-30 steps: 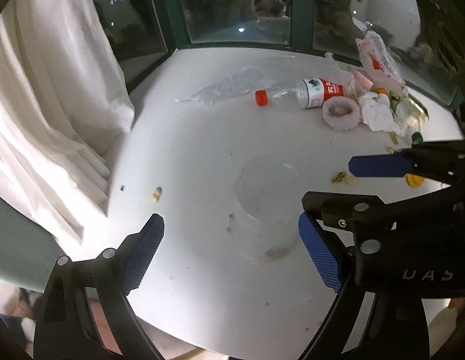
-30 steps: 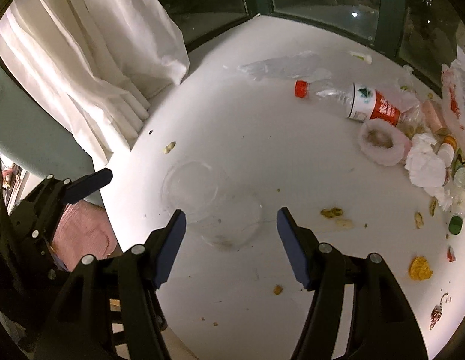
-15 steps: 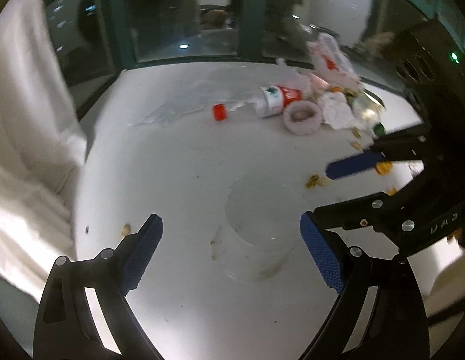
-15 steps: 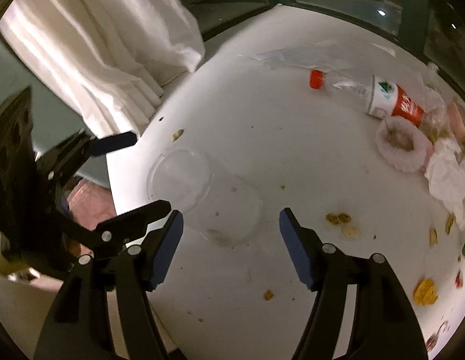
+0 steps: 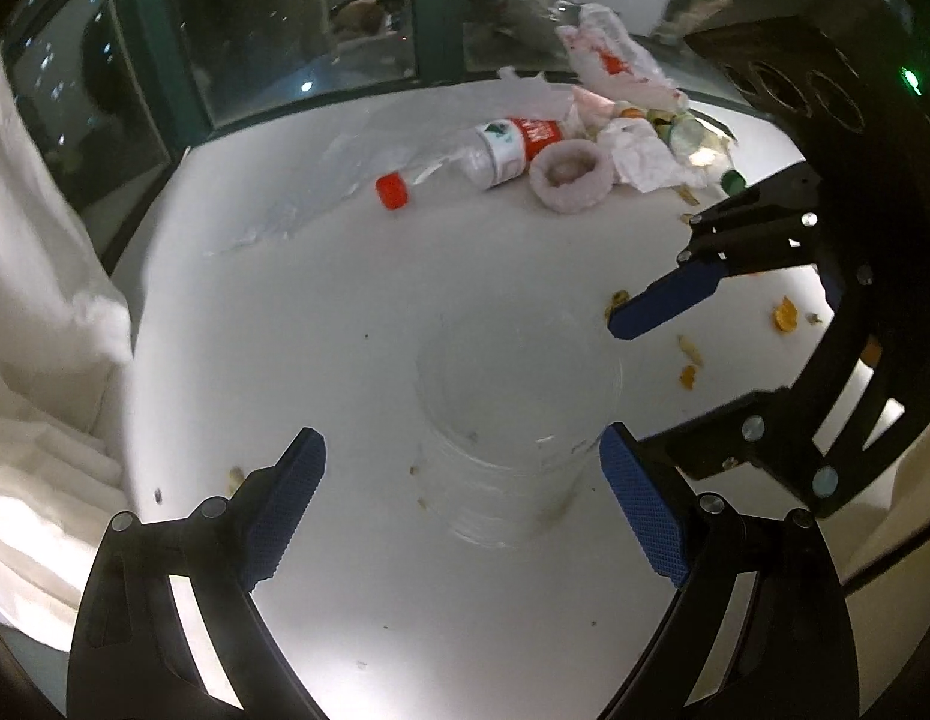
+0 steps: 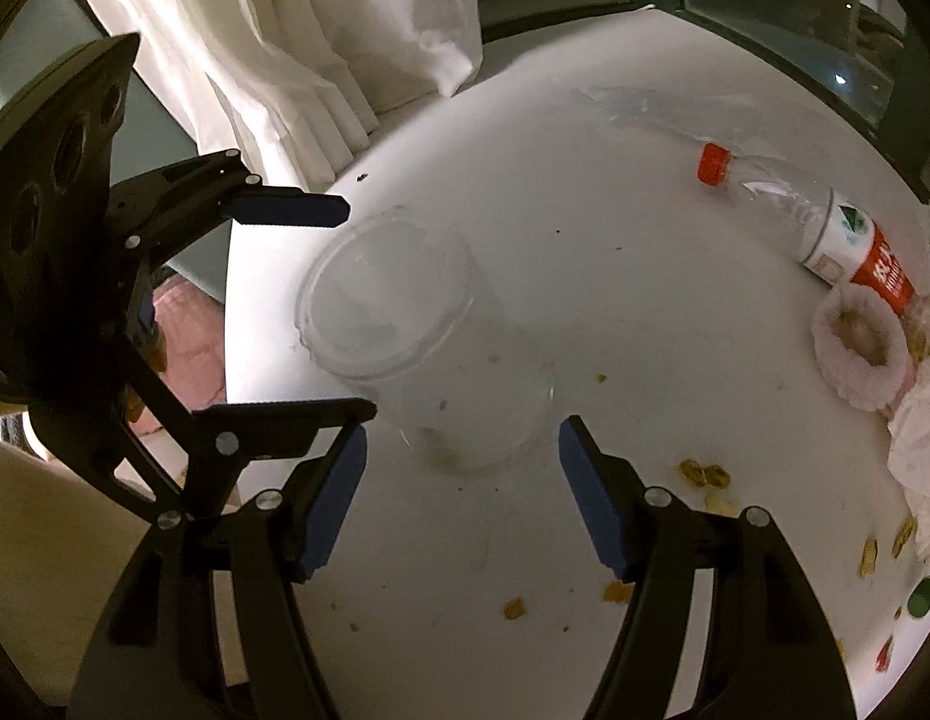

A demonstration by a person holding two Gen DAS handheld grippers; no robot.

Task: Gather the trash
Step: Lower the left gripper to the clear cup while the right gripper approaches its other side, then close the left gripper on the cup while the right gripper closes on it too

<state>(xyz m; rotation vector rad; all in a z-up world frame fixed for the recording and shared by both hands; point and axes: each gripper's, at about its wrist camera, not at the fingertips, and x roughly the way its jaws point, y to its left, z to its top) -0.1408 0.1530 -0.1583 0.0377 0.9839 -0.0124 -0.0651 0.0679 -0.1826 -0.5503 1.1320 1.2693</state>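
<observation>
I've brought both tongs down w/ a wrist roll, left tongs (image 5: 462,507) and right tongs (image 6: 462,492) both spread, empty, now flanking the clear cup (image 6: 405,336) near the tabletop (image 5: 465,630) edge, so pickup looks imminent.

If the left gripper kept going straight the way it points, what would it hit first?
Most likely the clear cup, standing between the open left gripper fingers; depth is uncertain.
</observation>
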